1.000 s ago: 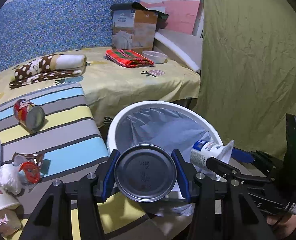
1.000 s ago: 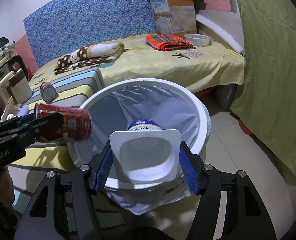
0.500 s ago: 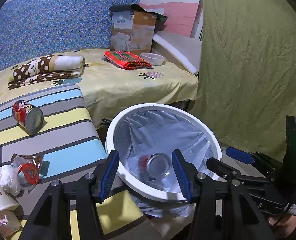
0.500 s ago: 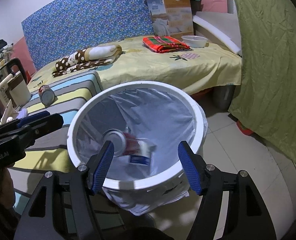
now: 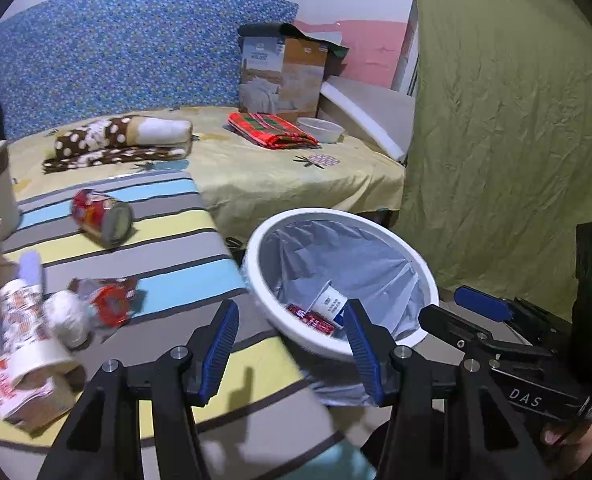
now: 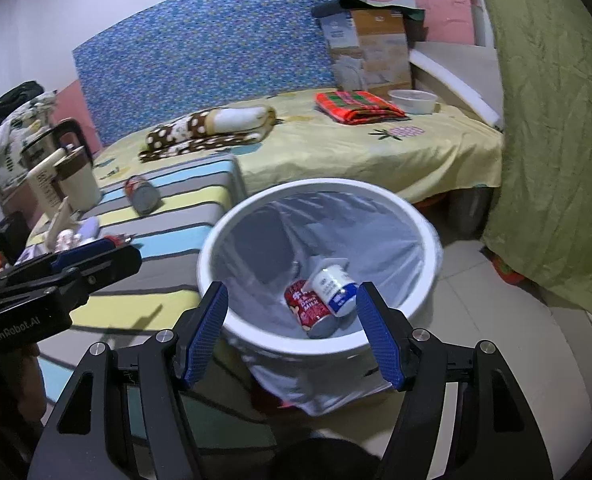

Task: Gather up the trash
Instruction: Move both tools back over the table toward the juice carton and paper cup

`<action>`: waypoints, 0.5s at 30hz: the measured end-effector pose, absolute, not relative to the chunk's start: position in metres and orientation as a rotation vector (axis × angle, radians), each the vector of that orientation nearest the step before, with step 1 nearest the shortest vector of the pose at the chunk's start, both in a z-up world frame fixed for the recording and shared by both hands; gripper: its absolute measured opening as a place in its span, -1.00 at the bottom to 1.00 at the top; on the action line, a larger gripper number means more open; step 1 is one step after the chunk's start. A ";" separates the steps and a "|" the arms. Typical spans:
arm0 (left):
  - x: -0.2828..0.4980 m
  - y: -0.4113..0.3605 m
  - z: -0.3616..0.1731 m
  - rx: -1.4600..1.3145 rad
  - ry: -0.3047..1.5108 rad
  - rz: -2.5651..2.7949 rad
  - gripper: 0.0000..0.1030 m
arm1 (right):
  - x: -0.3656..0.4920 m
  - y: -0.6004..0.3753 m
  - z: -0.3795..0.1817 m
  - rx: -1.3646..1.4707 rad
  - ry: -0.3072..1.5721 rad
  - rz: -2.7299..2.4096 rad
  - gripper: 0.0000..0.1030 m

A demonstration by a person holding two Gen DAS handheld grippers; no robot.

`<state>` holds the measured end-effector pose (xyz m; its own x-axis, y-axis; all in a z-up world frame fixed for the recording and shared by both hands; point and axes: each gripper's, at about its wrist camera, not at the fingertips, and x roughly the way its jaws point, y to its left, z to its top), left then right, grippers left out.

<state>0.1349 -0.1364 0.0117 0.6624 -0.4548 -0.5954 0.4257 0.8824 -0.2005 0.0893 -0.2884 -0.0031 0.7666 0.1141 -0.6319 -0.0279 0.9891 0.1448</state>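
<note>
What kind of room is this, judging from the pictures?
Most likely a bedroom: a bed with a yellow sheet, a patterned blue headboard behind it, and a folded blanket lying on it.

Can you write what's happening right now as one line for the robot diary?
left tongs: open, empty | right tongs: open, empty | bin: red can, white cup inside | striped cover: can, wrappers left

A second ago the left gripper (image 5: 292, 348) clamped a red can (image 6: 309, 307) and the right gripper (image 6: 292, 334) a white cup (image 6: 333, 290). Now both sets of jaws stand apart with nothing between them. Can and cup lie side by side at the bottom of the lined bin (image 6: 379, 194), ahead of and below the right gripper's fingertips. In the left wrist view the bin has slid right of the jaws.
</note>
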 end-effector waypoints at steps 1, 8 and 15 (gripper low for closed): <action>0.130 -0.131 0.012 -0.046 0.682 -0.484 0.06 | 0.089 -0.285 -0.003 0.128 0.692 0.089 0.32; 0.112 -0.098 0.015 -0.058 0.666 -0.395 0.06 | 0.084 -0.261 0.002 0.113 0.679 0.186 0.32; 0.100 -0.063 0.013 -0.067 0.656 -0.303 0.06 | 0.083 -0.239 -0.002 0.110 0.696 0.268 0.32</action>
